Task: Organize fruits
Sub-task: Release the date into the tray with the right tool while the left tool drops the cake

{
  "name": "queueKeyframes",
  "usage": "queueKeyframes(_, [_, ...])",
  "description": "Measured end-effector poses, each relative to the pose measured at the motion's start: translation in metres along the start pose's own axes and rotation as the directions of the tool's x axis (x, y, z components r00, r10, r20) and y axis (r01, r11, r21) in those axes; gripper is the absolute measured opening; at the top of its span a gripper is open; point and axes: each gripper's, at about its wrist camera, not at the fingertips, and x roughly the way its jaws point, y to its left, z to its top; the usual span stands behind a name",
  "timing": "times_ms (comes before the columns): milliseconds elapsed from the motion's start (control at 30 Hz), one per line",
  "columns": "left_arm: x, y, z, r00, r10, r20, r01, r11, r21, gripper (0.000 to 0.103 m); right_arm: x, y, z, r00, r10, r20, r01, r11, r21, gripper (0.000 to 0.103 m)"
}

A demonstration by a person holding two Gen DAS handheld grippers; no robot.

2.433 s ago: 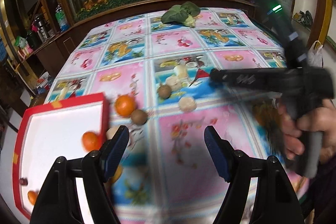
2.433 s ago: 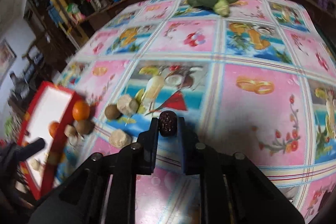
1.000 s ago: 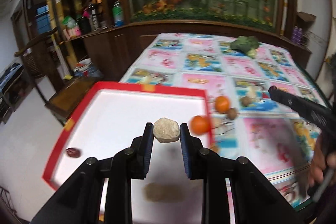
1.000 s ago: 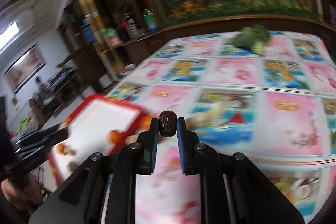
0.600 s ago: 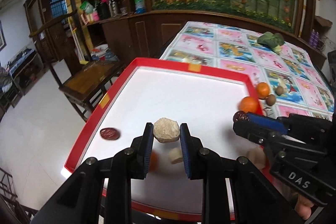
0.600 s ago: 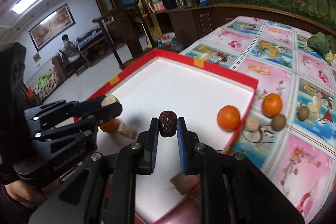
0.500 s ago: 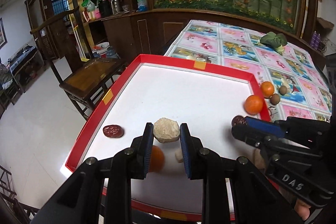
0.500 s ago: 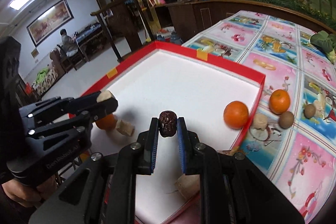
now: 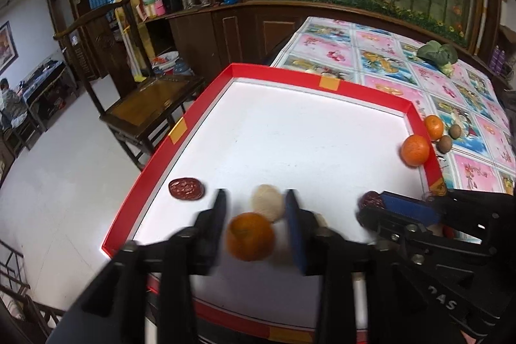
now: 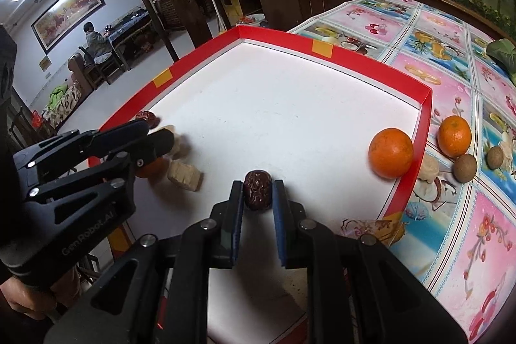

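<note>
Left gripper (image 9: 254, 208) over the near part of the red-rimmed white tray (image 9: 364, 91); its jaws have just been opening and now stand apart, with the pale round fruit (image 9: 267, 202) loose between them, no pad pressing on it, above an orange (image 9: 250, 236). Right gripper (image 10: 258, 194) clenched on a dark red date (image 10: 257, 190), held over the tray floor. Second date (image 9: 186, 188) lies near the tray's left rim; another orange (image 10: 390, 152) sits inside the right wall. Further fruits (image 10: 454, 136) remain on the patterned tablecloth (image 10: 451, 86)
</note>
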Motion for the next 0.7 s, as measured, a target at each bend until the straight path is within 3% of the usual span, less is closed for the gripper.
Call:
queueKeyframes(100, [-0.003, -0.001, 0.0, 1.0, 0.01, 0.01, -0.01, 1.0, -0.005, 0.053, -0.009, -0.004, 0.003, 0.999, 0.045, 0.014, -0.045, 0.999, 0.004, 0.021])
queueKeyframes(233, [-0.013, -0.009, 0.003, 0.999, -0.018, 0.027, 0.018, 1.0, 0.003, 0.054, -0.047, -0.023, 0.008, 0.984, 0.115, 0.134, -0.115, 0.993, -0.004, 0.023])
queueKeyframes(367, [-0.029, -0.034, 0.004, 0.995, -0.086, 0.048, 0.083, 0.995, 0.063, 0.054, -0.095, -0.082, 0.007, 0.954, 0.054, 0.295, -0.076, 0.995, 0.063, 0.047])
queueKeyframes(433, [-0.037, -0.049, 0.004, 0.989, -0.141, 0.05, 0.135, 0.986, 0.1, 0.054, -0.108, -0.125, 0.004, 0.94, 0.036, 0.34, -0.095, 0.983, 0.159, 0.048])
queueKeyframes(600, [-0.051, -0.094, 0.001, 0.951, -0.307, 0.014, 0.301, 0.938, 0.171, 0.054, -0.118, -0.202, -0.003, 0.931, -0.033, 0.364, -0.134, 0.895, 0.425, 0.049])
queueKeyframes(700, [-0.052, -0.116, -0.002, 0.925, -0.379, -0.023, 0.377, 0.906, 0.193, 0.054, -0.112, -0.212, -0.004, 0.948, -0.062, 0.312, -0.105, 0.865, 0.491, 0.049])
